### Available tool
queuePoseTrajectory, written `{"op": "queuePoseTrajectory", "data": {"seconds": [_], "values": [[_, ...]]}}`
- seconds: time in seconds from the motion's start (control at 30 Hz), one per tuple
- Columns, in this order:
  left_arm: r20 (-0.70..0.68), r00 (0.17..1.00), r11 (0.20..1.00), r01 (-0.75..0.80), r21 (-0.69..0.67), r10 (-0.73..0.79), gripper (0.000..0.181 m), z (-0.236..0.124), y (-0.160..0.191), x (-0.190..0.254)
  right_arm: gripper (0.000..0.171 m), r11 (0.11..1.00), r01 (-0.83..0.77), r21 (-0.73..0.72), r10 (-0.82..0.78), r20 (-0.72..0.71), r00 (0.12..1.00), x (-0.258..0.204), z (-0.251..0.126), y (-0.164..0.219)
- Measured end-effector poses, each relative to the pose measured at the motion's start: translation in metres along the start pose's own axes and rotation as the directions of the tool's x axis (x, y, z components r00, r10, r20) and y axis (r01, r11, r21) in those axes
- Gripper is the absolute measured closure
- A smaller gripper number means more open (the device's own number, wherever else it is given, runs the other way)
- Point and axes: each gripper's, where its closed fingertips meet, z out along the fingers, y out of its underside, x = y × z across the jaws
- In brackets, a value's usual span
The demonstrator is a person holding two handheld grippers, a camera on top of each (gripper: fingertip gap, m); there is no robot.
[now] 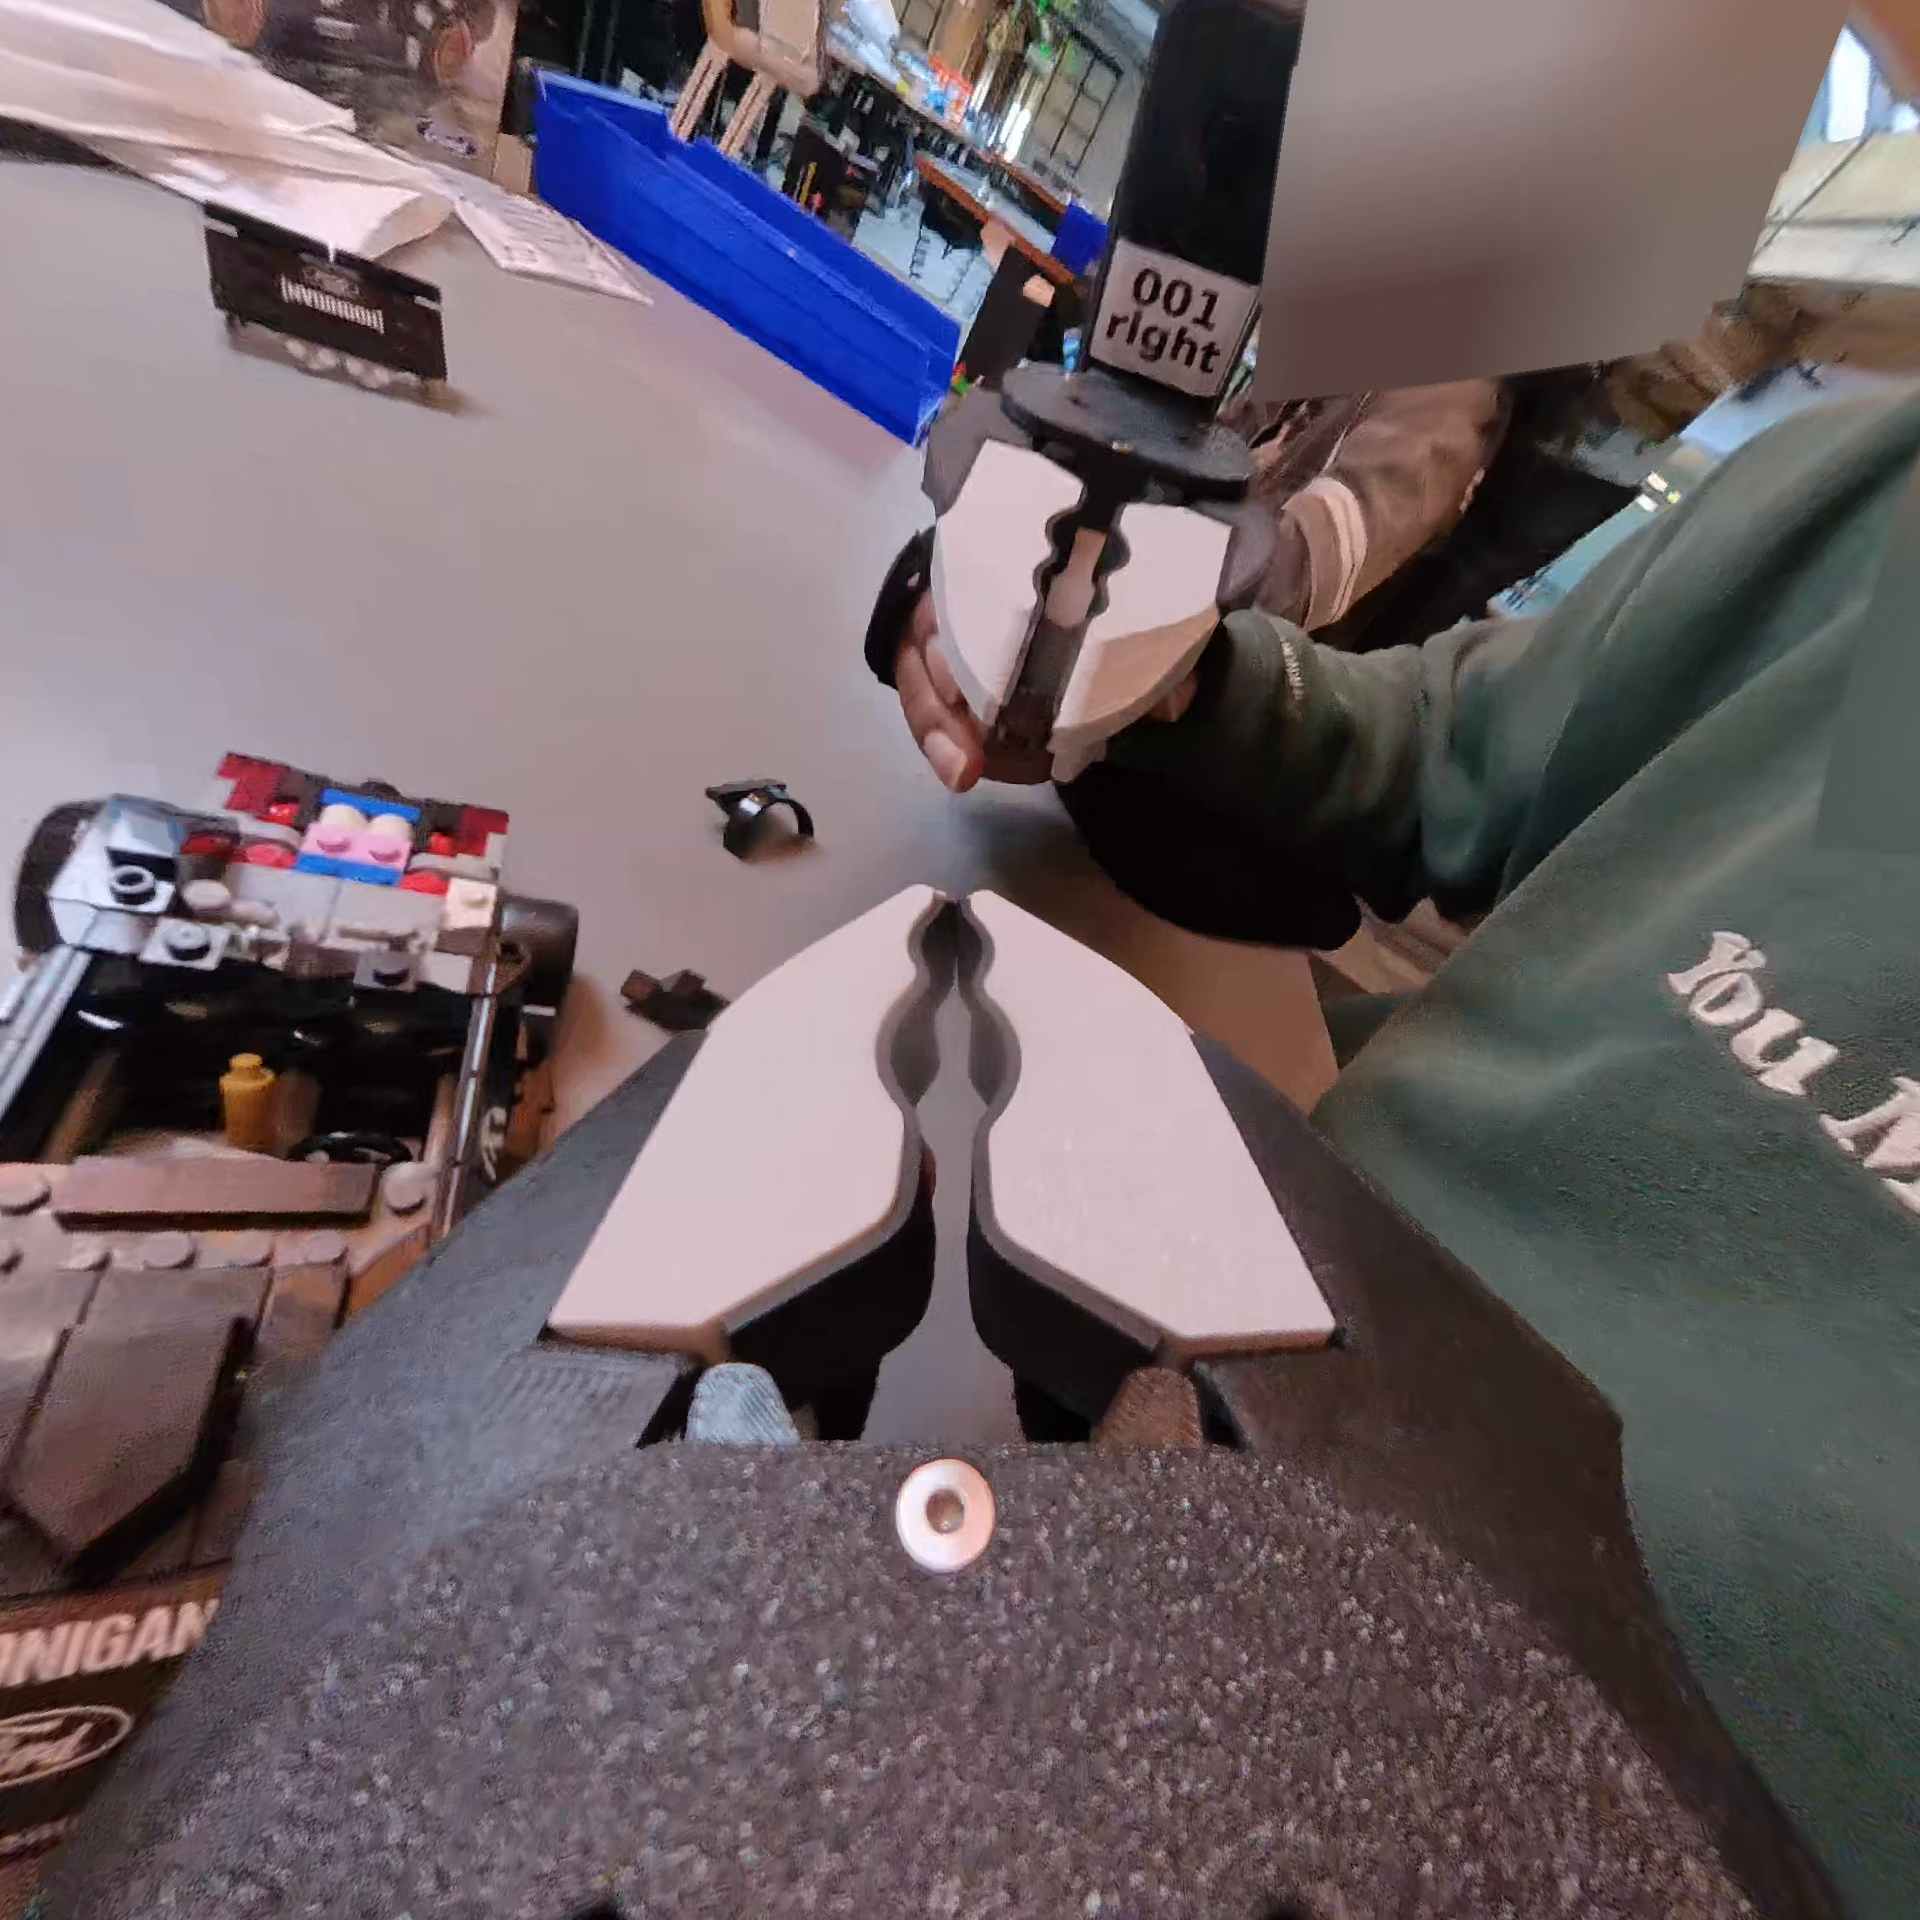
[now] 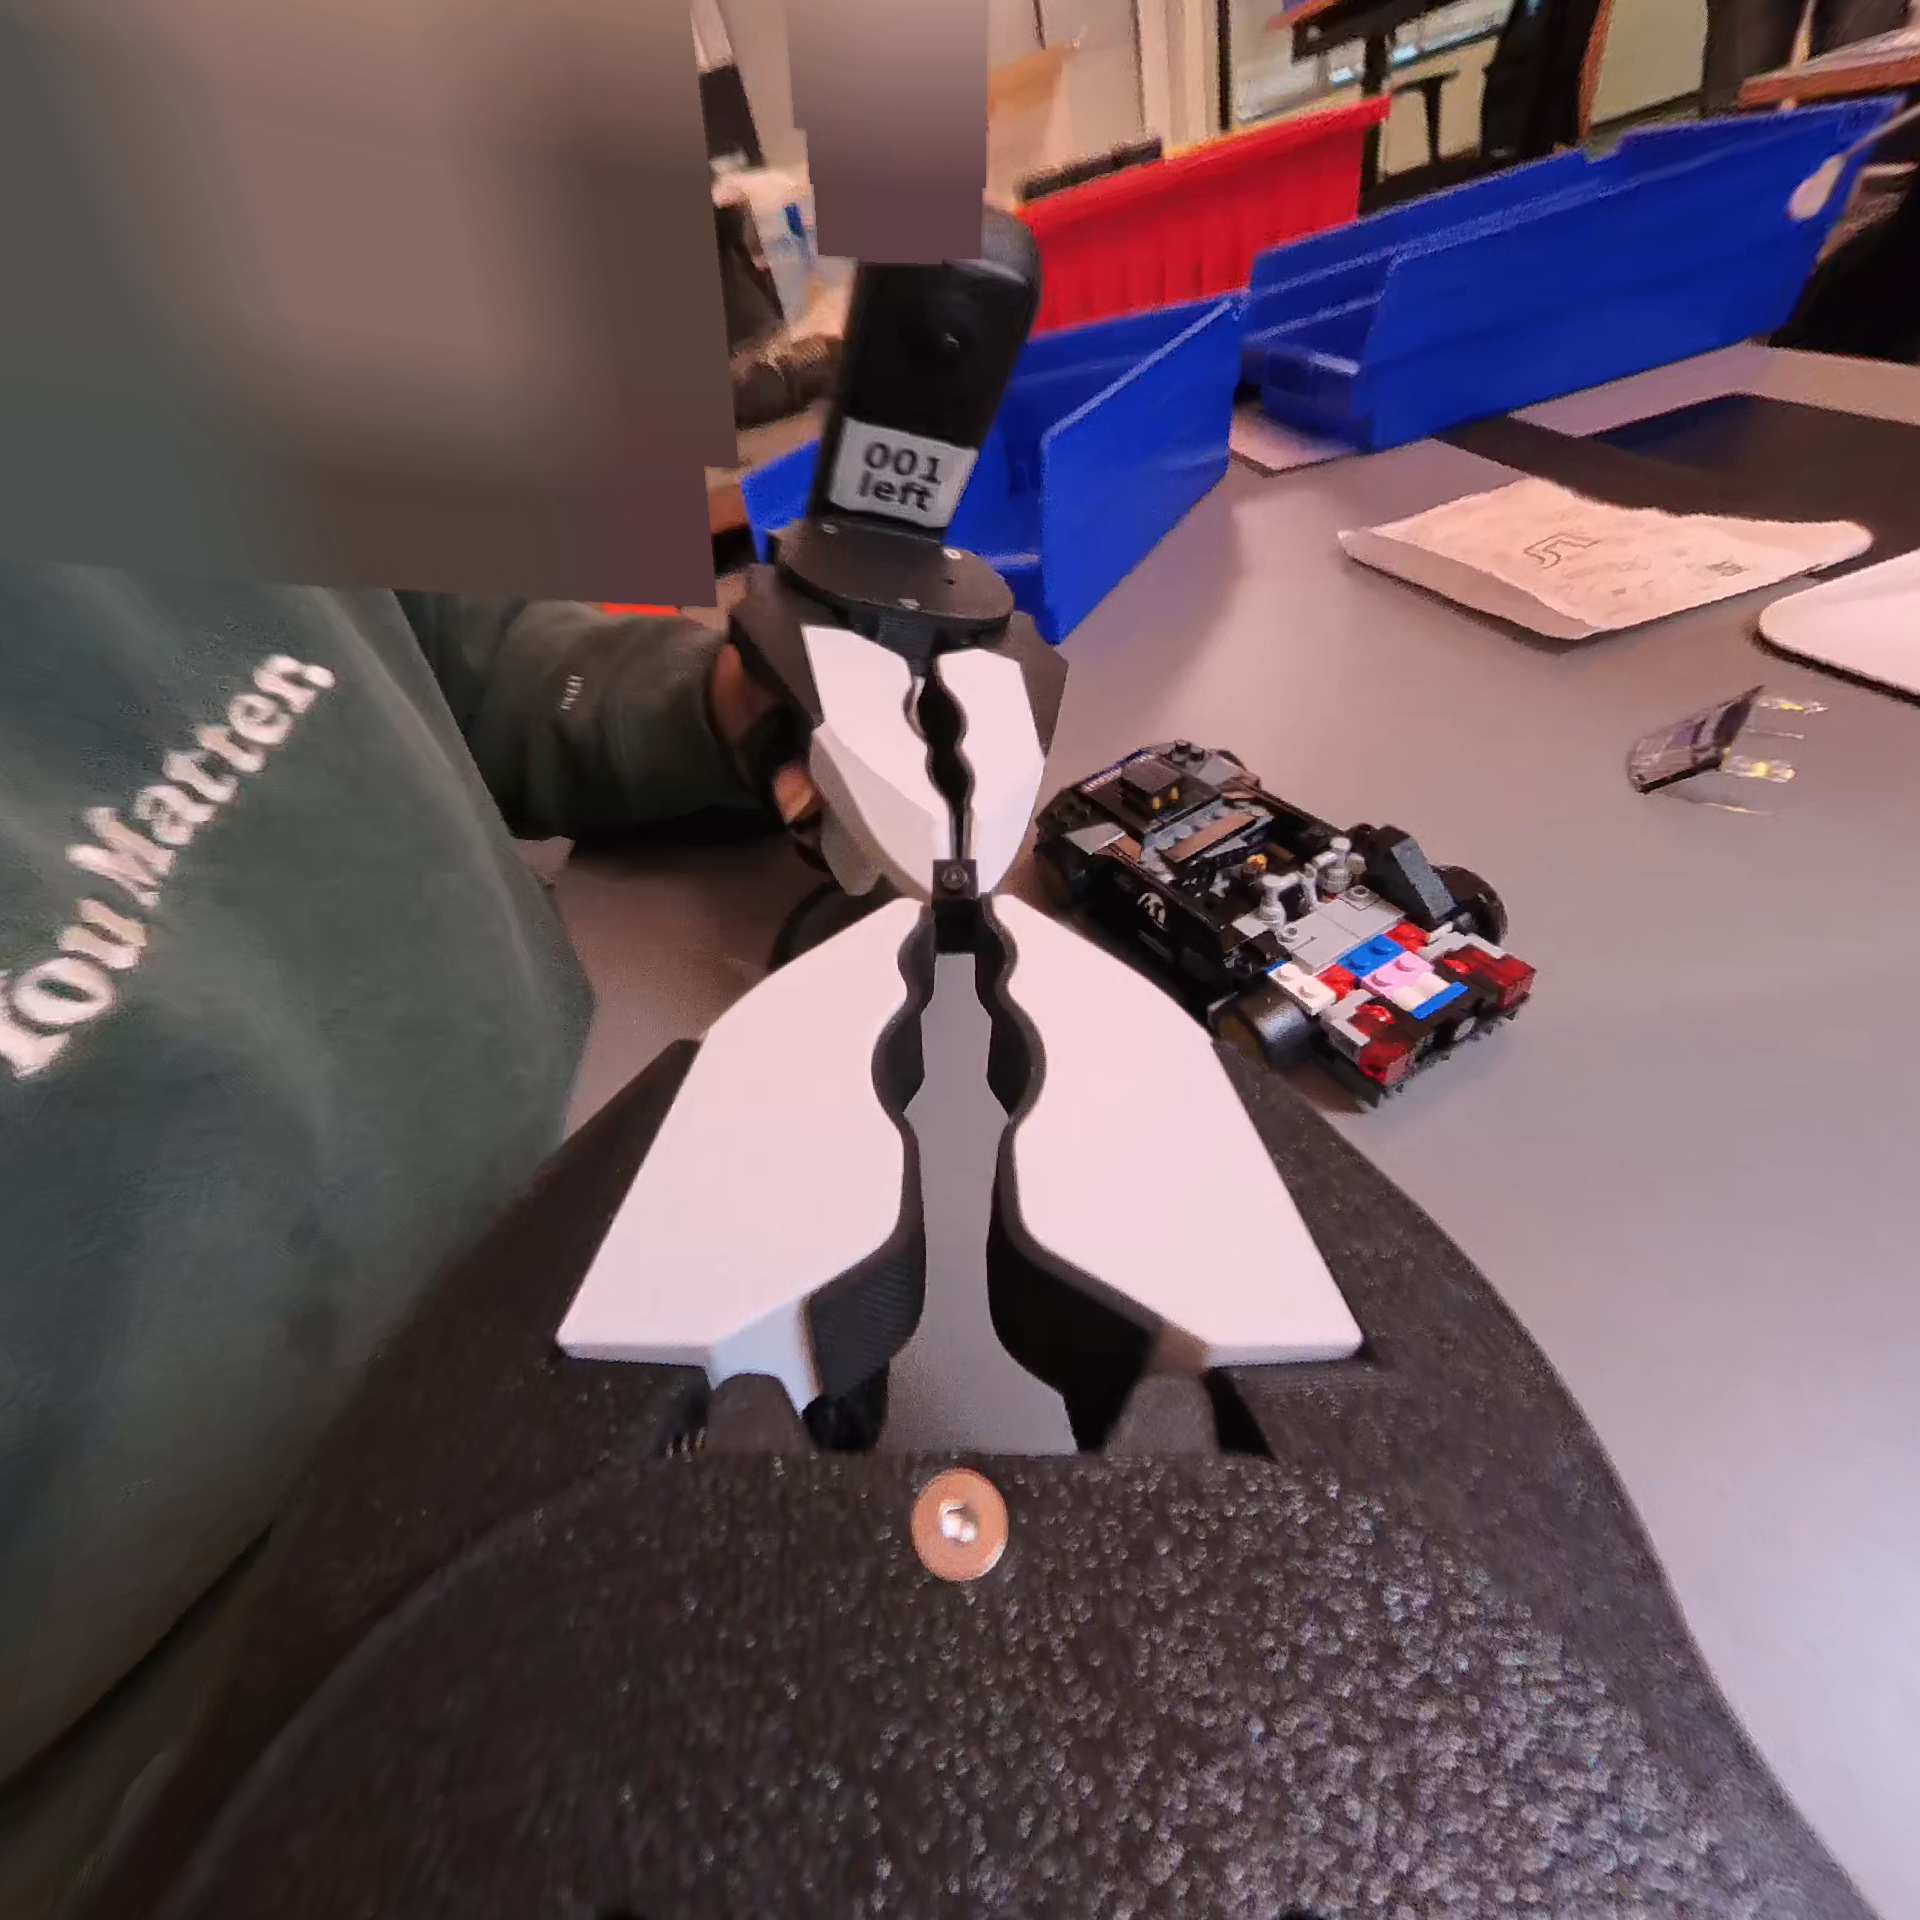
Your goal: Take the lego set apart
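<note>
My right gripper (image 2: 954, 925) is shut on a small black lego piece (image 2: 954, 885) and holds it above the grey table (image 2: 1558, 1039). My left gripper (image 1: 951, 906) is shut, with nothing between its tips. In the right wrist view the left gripper (image 2: 951, 868) hangs tip to tip with mine, just beyond the piece. In the left wrist view the right gripper (image 1: 1023, 740) points down with the dark piece (image 1: 1029, 696) between its fingers. The black lego car (image 2: 1299, 914), partly stripped with coloured bricks showing at one end, sits on the table to the right. It also shows in the left wrist view (image 1: 260, 987).
Loose dark pieces (image 1: 758, 816) (image 1: 670, 997) lie near the car, and a dark see-through part (image 2: 1694, 748) farther right. Blue bins (image 2: 1143, 436), a red bin (image 2: 1205, 208) and a paper booklet (image 2: 1600, 551) stand at the back. A person's green sleeve (image 1: 1558, 727) fills the near side. The tips of both grippers are at nearly the same place.
</note>
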Motion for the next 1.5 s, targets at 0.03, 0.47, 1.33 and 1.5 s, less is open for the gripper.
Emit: {"op": "queuePoseTrajectory", "data": {"seconds": [0.03, 0.47, 1.33, 1.5], "values": [[0.002, 1.0, 1.0, -0.022, 0.01, 0.022, 0.181, -0.001, -0.004, 0.002, 0.164, 1.0, 0.02, -0.014, -0.021, -0.008, 1.0, 0.0, -0.001, 0.001], [0.051, 0.967, 0.966, -0.243, -0.083, 0.248, 0.166, 0.011, 0.012, 0.007, 0.163, 0.977, 0.116, -0.178, -0.122, -0.023, 0.992, -0.006, 0.019, 0.031], [-0.057, 0.997, 0.971, -0.027, 0.237, 0.042, 0.166, 0.002, -0.035, 0.026, 0.163, 0.892, -0.333, 0.305, 0.288, 0.183, 0.94, -0.011, 0.024, -0.034], [-0.018, 0.999, 0.967, -0.03, 0.251, 0.036, 0.174, -0.005, -0.039, 0.021, 0.163, 0.856, -0.393, 0.336, 0.346, 0.193, 0.918, -0.007, 0.03, -0.038]]}}
